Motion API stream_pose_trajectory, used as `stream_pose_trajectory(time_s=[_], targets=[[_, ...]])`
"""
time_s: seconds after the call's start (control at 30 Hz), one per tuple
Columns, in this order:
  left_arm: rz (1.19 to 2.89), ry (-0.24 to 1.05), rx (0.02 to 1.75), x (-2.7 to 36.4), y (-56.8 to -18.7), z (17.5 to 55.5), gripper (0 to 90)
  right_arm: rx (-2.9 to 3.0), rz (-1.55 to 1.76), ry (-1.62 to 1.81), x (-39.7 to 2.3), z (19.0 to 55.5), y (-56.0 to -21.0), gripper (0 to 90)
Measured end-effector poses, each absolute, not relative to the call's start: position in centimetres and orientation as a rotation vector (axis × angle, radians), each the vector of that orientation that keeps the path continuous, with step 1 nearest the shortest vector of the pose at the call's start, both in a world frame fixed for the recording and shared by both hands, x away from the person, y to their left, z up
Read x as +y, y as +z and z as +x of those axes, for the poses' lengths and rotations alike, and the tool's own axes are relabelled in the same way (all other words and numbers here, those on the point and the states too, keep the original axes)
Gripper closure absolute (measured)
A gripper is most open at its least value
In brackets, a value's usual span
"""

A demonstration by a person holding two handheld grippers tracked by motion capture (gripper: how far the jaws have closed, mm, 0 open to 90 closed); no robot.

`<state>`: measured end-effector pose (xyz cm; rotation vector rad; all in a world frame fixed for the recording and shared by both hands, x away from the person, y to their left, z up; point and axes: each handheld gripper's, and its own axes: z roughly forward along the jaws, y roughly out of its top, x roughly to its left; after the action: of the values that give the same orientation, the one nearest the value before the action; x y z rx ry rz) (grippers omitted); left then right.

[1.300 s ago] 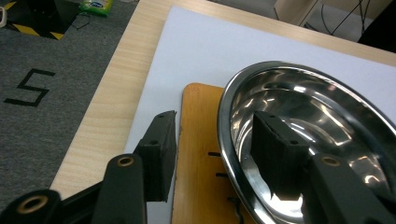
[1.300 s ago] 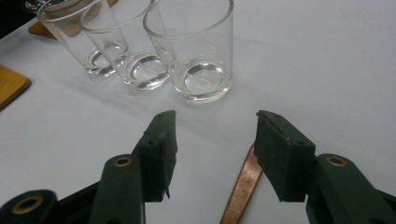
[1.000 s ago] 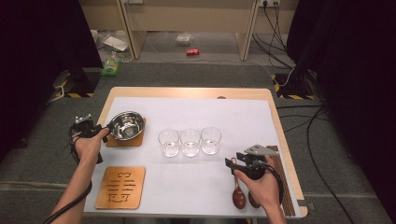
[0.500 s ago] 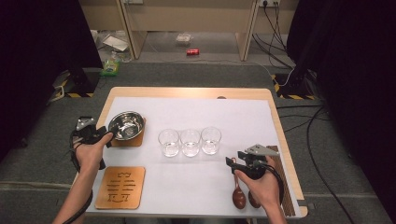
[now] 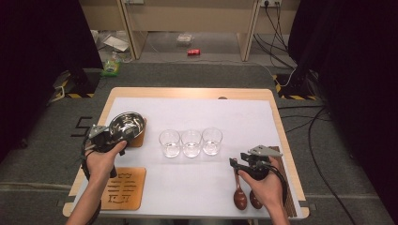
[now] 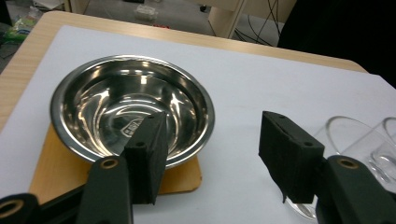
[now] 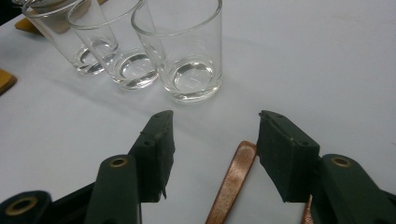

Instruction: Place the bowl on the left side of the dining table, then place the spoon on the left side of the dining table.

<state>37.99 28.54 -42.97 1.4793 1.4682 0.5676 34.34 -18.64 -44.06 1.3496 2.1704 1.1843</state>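
Left gripper [image 6: 210, 137], jaws wide and empty, by bowl [image 6: 116, 98] on coaster [image 6: 56, 161] near surface's left edge: set one jaw inside rim, pinch squarely, lift level, avoiding glasses [image 6: 355, 137].

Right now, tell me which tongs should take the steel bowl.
Left. The left tongs stand open beside the steel bowl on its wooden coaster; the right tongs hang over a wooden spoon, beyond three glasses.

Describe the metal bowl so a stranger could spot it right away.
Start at the white sheet covering the table, then go to its left edge, left of the three glasses. The metal bowl rests on a wooden coaster, the one shiny steel thing.
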Motion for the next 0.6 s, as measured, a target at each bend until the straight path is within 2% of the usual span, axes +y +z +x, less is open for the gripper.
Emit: stream_pose_trajectory(time_s=[0.6], targets=[[1.522,0.529,1.44,26.9,-43.7,37.2,41.6,2.159,1.44,1.159,-19.3,34.4,-44.1,48.9]])
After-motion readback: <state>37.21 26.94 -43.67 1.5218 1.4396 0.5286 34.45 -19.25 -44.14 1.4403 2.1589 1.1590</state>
